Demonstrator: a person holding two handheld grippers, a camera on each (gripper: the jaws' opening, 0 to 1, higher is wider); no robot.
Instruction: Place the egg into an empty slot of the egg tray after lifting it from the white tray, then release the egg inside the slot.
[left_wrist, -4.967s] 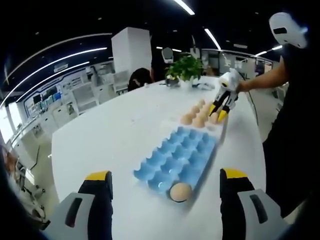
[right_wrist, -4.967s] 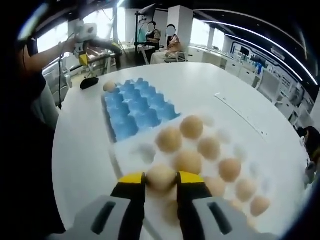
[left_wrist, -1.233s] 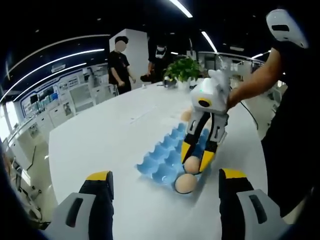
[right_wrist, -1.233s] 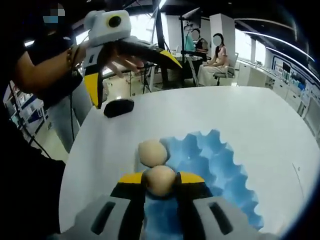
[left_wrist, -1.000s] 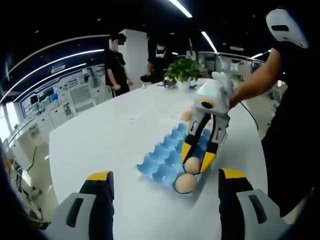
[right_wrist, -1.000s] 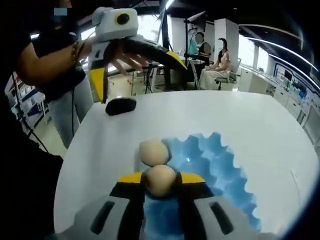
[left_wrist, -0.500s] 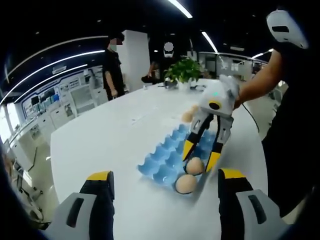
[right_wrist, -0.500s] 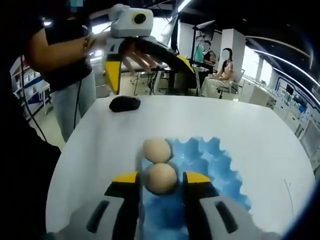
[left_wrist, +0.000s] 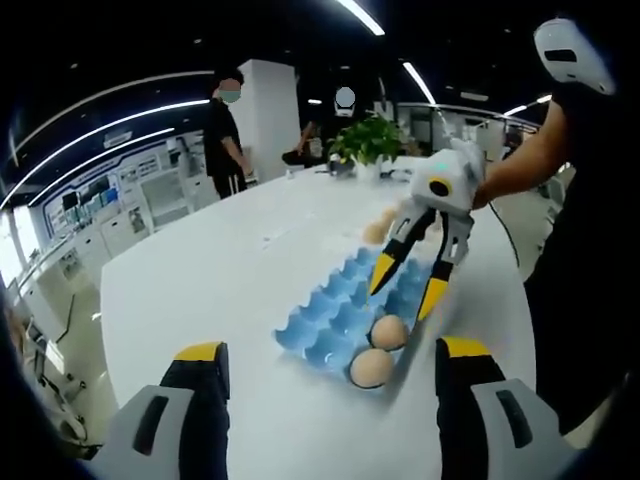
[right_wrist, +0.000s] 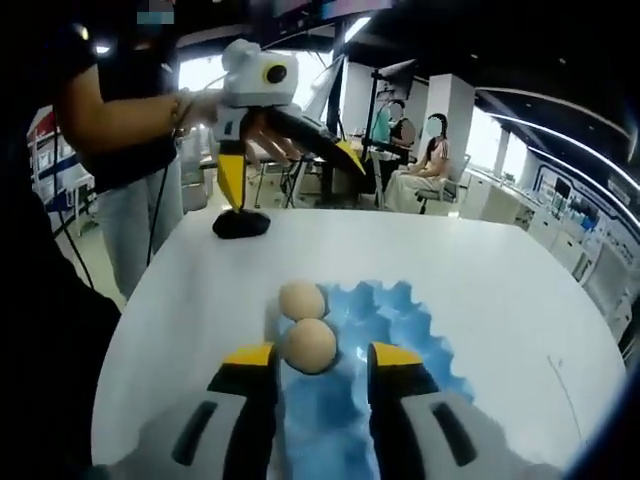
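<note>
Two eggs are seated in adjacent end slots of the blue egg tray (left_wrist: 350, 310), which rests on the white table (left_wrist: 220, 290). In the left gripper view, the egg (left_wrist: 388, 331) just placed is seen in the near right corner area of the tray, touching or just beside the second egg (left_wrist: 368, 368). The right gripper (left_wrist: 408, 285) is held above the placed egg, jaws spread and clear of it. The left gripper (left_wrist: 325, 400) is positioned near the tray's near end, jaws spread wide with nothing between them. In the right gripper view, the placed egg (right_wrist: 310, 345) is framed between the parted yellow-tipped jaws, without contact. More eggs (left_wrist: 378, 228) are visible beyond the tray's far end. A potted plant (left_wrist: 368, 140) is located at the table's far edge.
</note>
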